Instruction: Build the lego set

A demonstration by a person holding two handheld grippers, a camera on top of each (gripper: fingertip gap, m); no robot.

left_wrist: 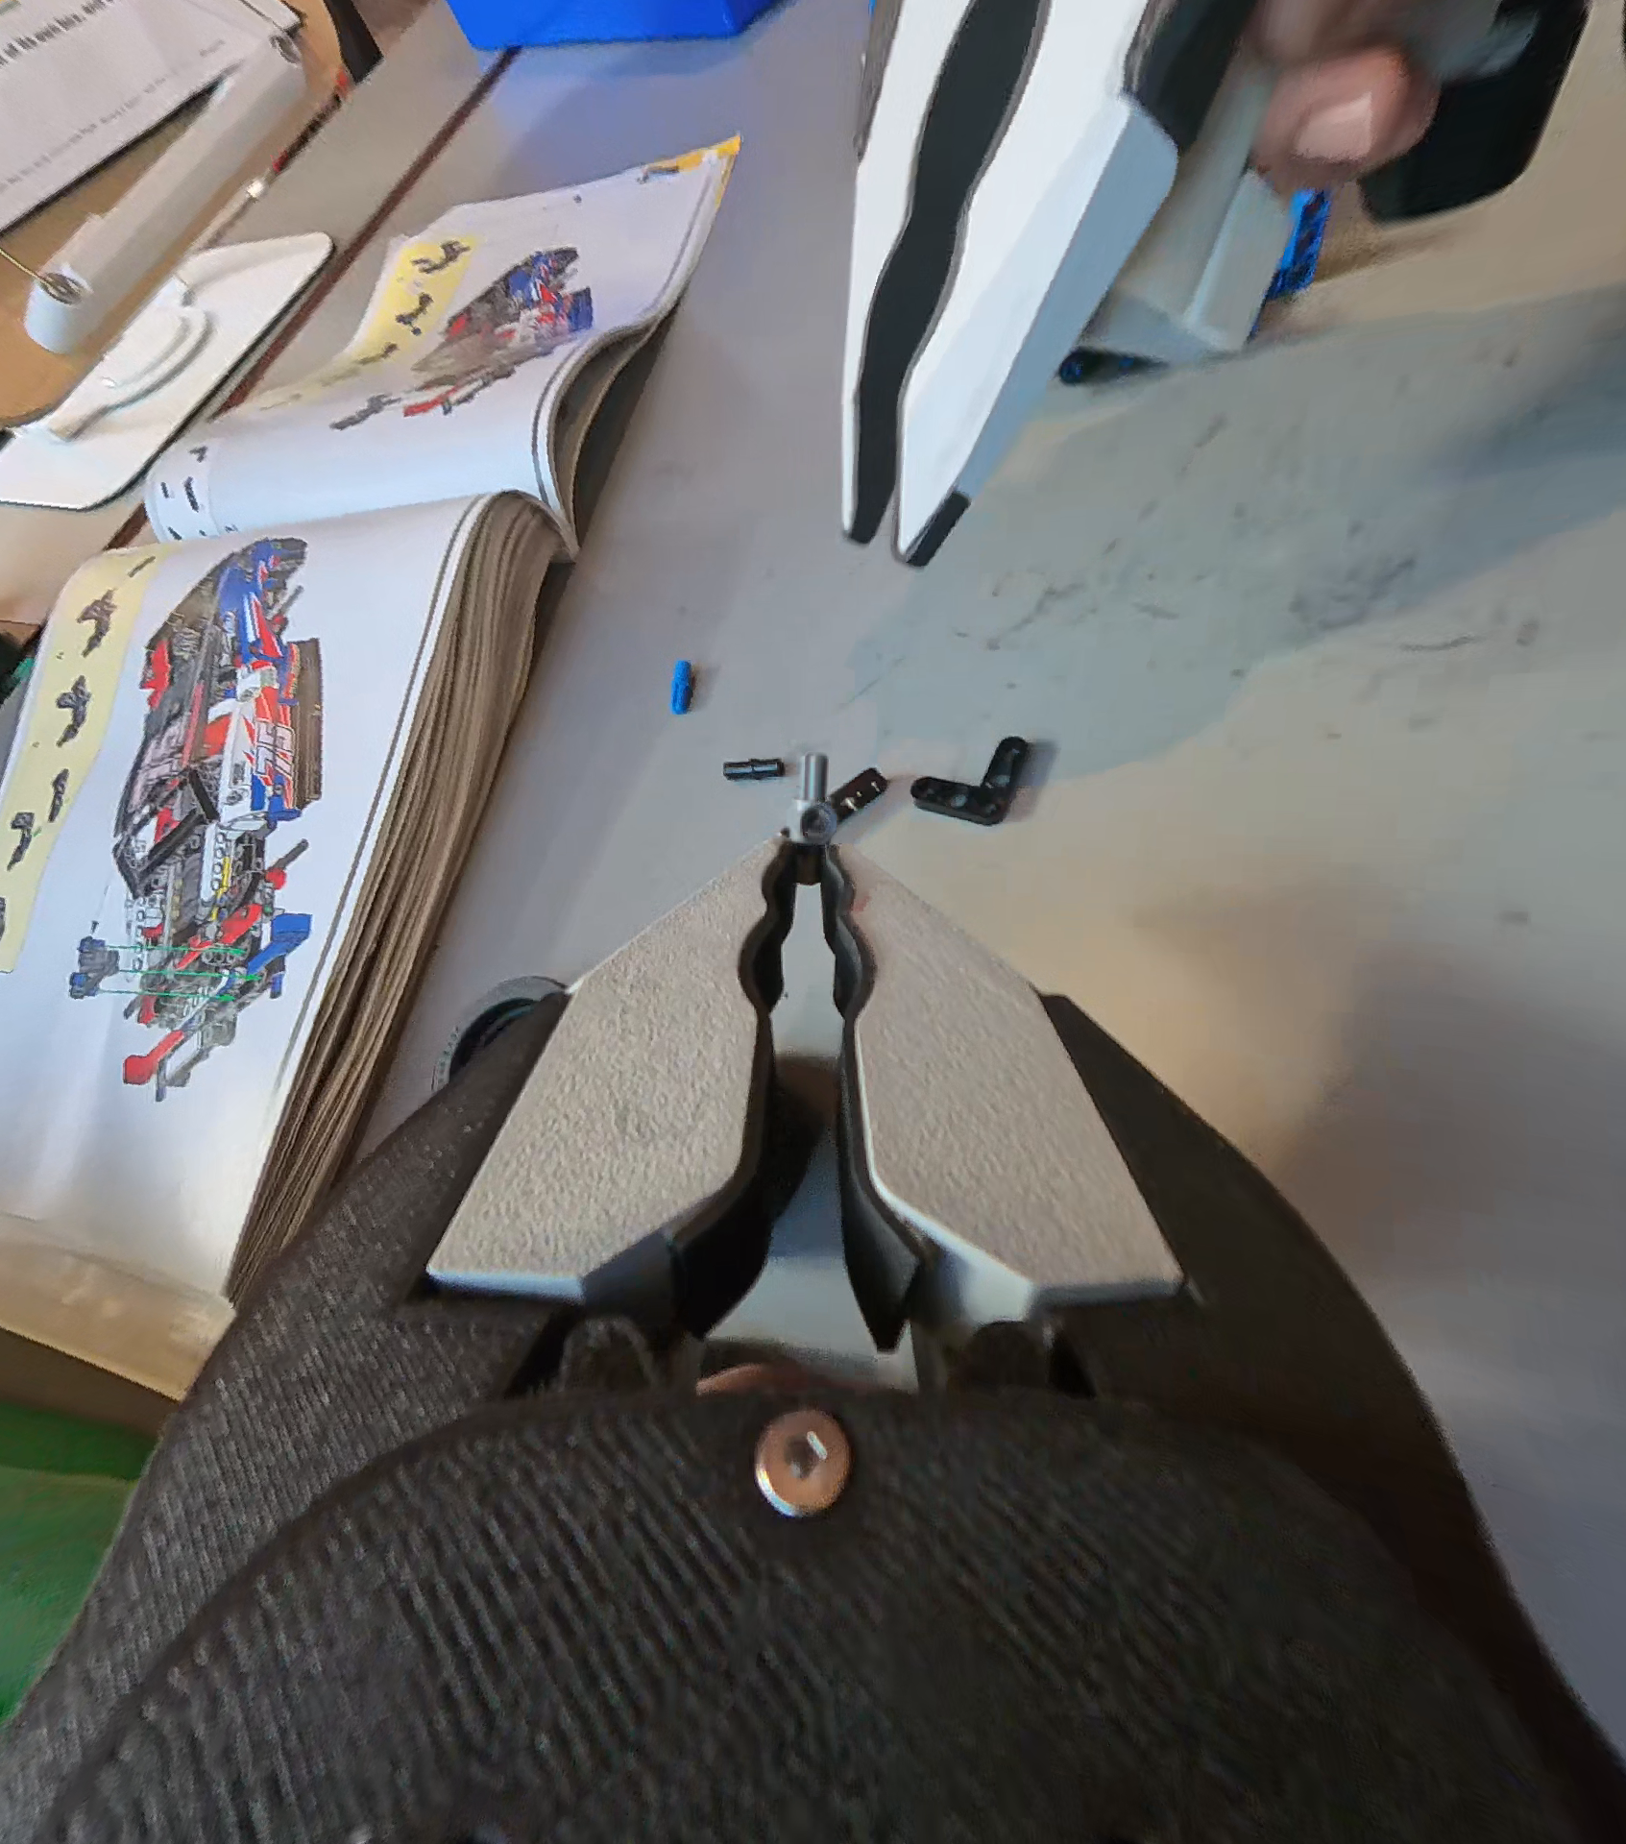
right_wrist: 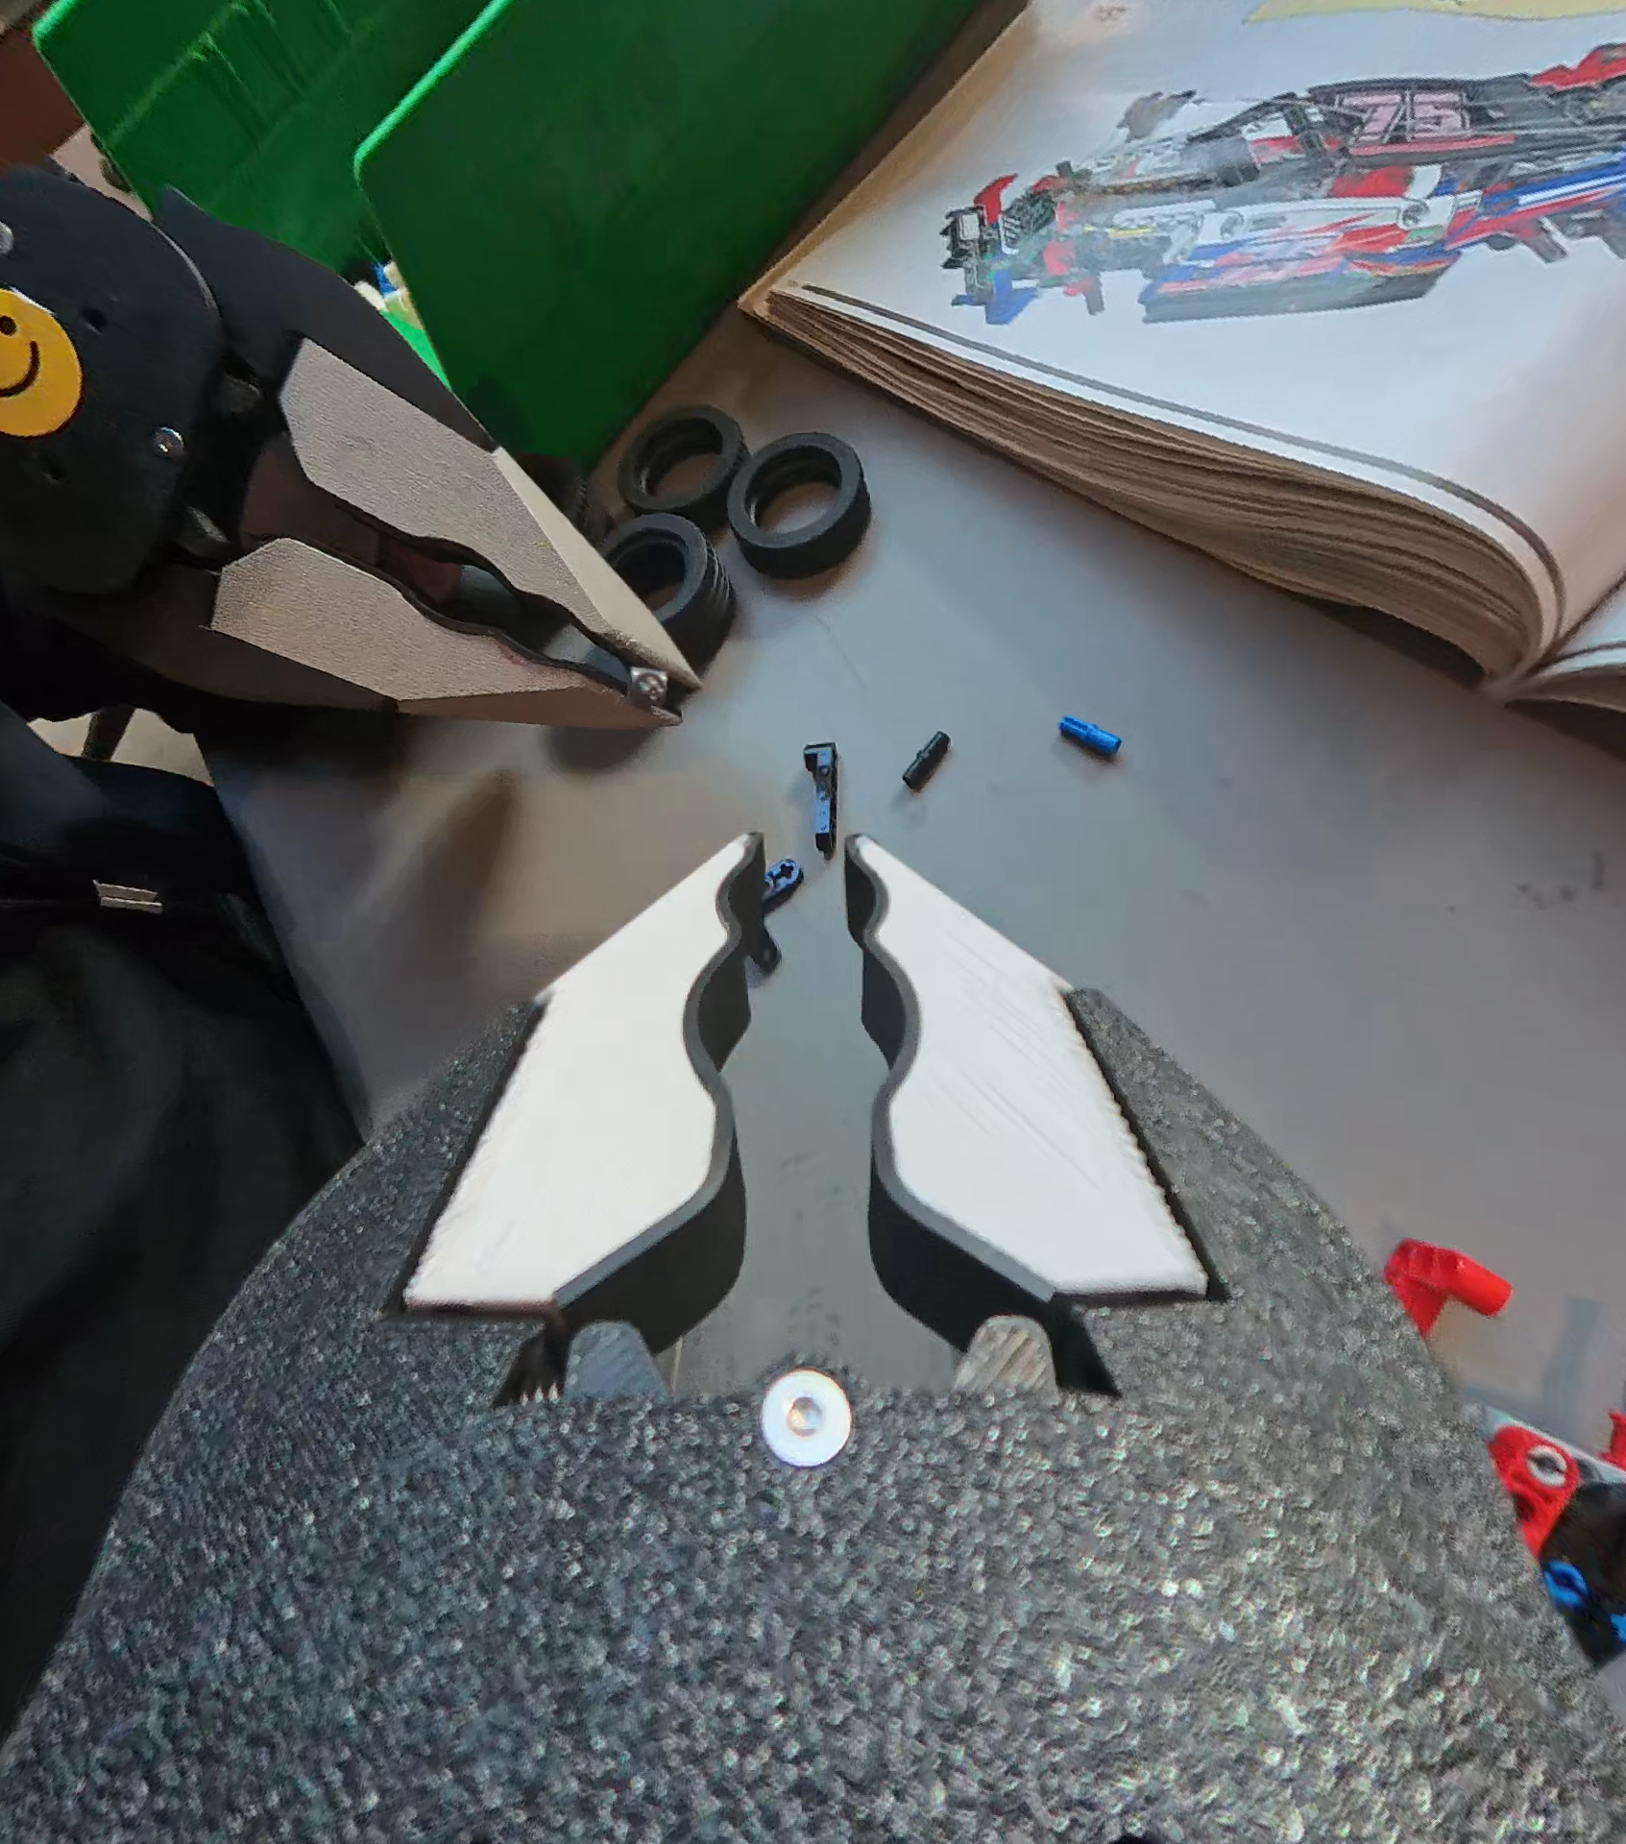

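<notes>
My left gripper (left_wrist: 809,848) is shut on a small grey connector (left_wrist: 815,810), held just above the grey table (left_wrist: 1287,898). Around it lie a blue pin (left_wrist: 681,687), a black pin (left_wrist: 754,769), a small black piece (left_wrist: 860,786) and a black L-shaped beam (left_wrist: 978,788). My right gripper (right_wrist: 801,856), with white fingers, is open and empty, low over the table. A black piece (right_wrist: 821,788) lies just beyond its tips and another (right_wrist: 779,888) lies beside its left finger. The left gripper (right_wrist: 664,693) shows at the left of the right wrist view. The right gripper (left_wrist: 893,539) shows at the top of the left wrist view.
An open instruction book (left_wrist: 220,858) lies left of the parts and shows again in the right wrist view (right_wrist: 1287,419). Three black tyres (right_wrist: 739,509) sit by green bins (right_wrist: 589,200). A red piece (right_wrist: 1447,1287) and a partial assembly (right_wrist: 1607,1557) lie at the right gripper's right. One gripper's finger ends stand about 6 cm off the other's. The black piece (right_wrist: 821,788) sits 4 cm or so from the ends of my left fingers. From the left gripper's tips to the black pin (left_wrist: 754,769) is close to 6 cm. It is also in sight in the right wrist view (right_wrist: 933,756).
</notes>
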